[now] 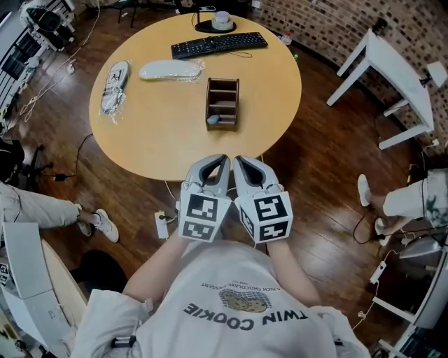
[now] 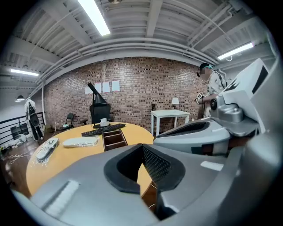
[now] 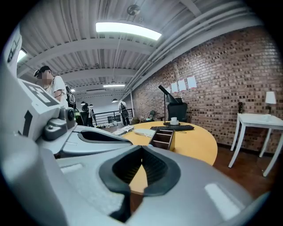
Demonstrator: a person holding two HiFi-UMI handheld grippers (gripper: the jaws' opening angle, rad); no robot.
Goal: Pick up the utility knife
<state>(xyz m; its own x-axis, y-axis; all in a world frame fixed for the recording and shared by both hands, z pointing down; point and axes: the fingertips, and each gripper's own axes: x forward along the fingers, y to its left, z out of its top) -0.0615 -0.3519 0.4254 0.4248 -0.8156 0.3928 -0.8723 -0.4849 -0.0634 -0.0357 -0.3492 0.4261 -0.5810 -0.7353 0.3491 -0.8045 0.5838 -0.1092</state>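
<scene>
Head view: a person stands at the lower edge of a round yellow bench (image 1: 154, 133) with one tool in each hand. The left hand-held gripper (image 1: 224, 161) and the right hand-held gripper (image 1: 239, 161) sit side by side at frame centre, almost touching. Their tips point toward the bench's near rim and their marker cubes face the camera.

Both gripper views show the jaws brought together at the tips with nothing between the pads, so neither tool holds anything.

A brown wooden organizer (image 1: 222, 103) stands on the bench, just above the grippers in the frame and well apart from them. A small grey object (image 1: 213, 119) lies in its nearest compartment. Whether this is the utility knife cannot be told, and no other item on the bench can be read as one.

Toward the upper edge lie a black keyboard (image 1: 218, 45) and a white cup (image 1: 222, 19). Left of the organizer lie two plastic-wrapped items, a pale one (image 1: 170, 69) and a longer one (image 1: 115, 85).

A white side table (image 1: 399, 70) stands on the wooden floor at upper right.
</scene>
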